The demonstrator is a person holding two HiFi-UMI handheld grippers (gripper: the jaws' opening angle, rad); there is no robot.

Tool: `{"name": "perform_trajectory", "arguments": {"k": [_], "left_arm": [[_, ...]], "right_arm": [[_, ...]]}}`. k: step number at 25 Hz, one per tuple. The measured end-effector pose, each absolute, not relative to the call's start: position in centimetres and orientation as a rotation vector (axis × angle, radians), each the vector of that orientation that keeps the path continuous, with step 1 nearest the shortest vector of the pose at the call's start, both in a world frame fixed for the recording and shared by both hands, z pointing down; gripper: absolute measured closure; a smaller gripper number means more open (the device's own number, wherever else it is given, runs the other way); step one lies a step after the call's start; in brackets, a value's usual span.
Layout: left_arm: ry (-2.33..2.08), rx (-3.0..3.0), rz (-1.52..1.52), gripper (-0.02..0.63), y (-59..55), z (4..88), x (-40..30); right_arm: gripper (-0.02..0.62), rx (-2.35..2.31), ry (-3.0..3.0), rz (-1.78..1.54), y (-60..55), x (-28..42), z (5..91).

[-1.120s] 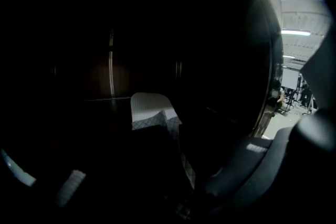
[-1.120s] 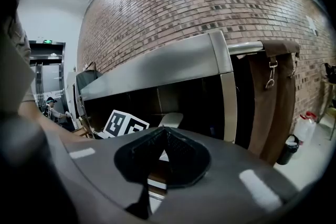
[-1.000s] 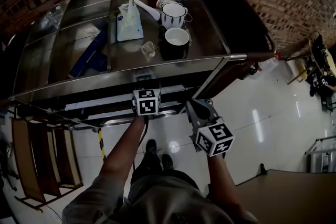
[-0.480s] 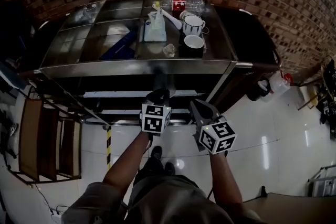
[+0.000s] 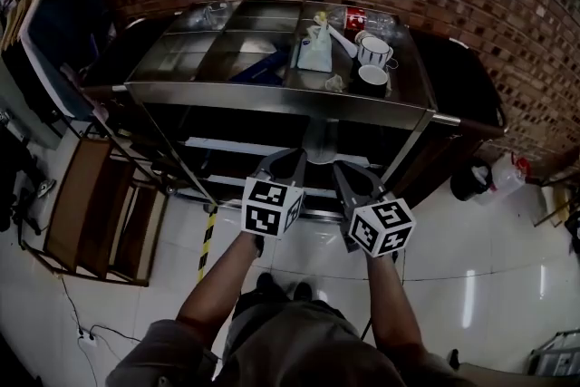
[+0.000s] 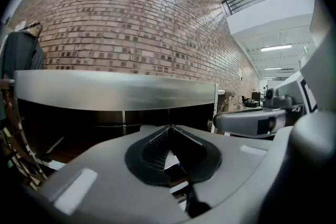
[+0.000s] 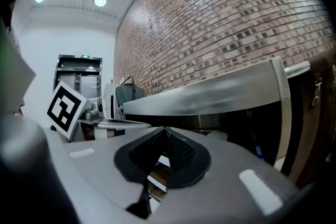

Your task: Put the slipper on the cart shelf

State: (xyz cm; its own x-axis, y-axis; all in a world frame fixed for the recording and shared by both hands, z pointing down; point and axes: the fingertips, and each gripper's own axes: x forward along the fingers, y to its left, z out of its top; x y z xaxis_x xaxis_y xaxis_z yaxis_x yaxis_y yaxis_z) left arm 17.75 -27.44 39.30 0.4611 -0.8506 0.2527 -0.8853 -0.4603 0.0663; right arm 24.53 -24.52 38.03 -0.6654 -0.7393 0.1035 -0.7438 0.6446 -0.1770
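The steel cart [image 5: 272, 93] stands against the brick wall. On its lower shelf [image 5: 237, 147] lies a pale rounded shape [image 5: 319, 149], likely the slipper; it also shows past the fingertips as a pale shape [image 7: 217, 135] in the right gripper view. My left gripper [image 5: 286, 159] is held in front of that shelf, apart from the pale shape, jaws shut with nothing between them. Beside it, my right gripper [image 5: 347, 169] is also shut and empty. In the gripper views, the left gripper [image 6: 169, 126] and the right gripper [image 7: 165, 129] both face the cart's steel rail.
The top shelf carries two mugs [image 5: 373, 59], a plastic bottle [image 5: 355, 16], a pale bag [image 5: 314, 50] and a blue thing [image 5: 258, 68]. A wooden rack [image 5: 109, 213] stands at the left, a dark bin [image 5: 468, 179] at the right. Yellow-black tape [image 5: 207, 242] marks the white floor.
Both grippers have drawn back from the cart, the left one out from under the top shelf. The left jaws have closed. The head view now takes in the whole cart from farther off.
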Motion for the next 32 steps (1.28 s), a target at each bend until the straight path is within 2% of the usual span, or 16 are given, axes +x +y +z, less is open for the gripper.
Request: {"name": "perform_trajectory", "arguments": {"k": [16,32], "left_arm": [[-1.441,2.550,0.258,0.598,-23.1,37.9,10.8],[-1.356,2.596,0.253,0.598,-21.8,37.7,9.9]], "right_arm": [[0.595,1.246,-2.787,0.237,-21.1,16.0,36.7],[0.595,1.319,-2.770,0.240,-19.7,14.9,36.0]]}}
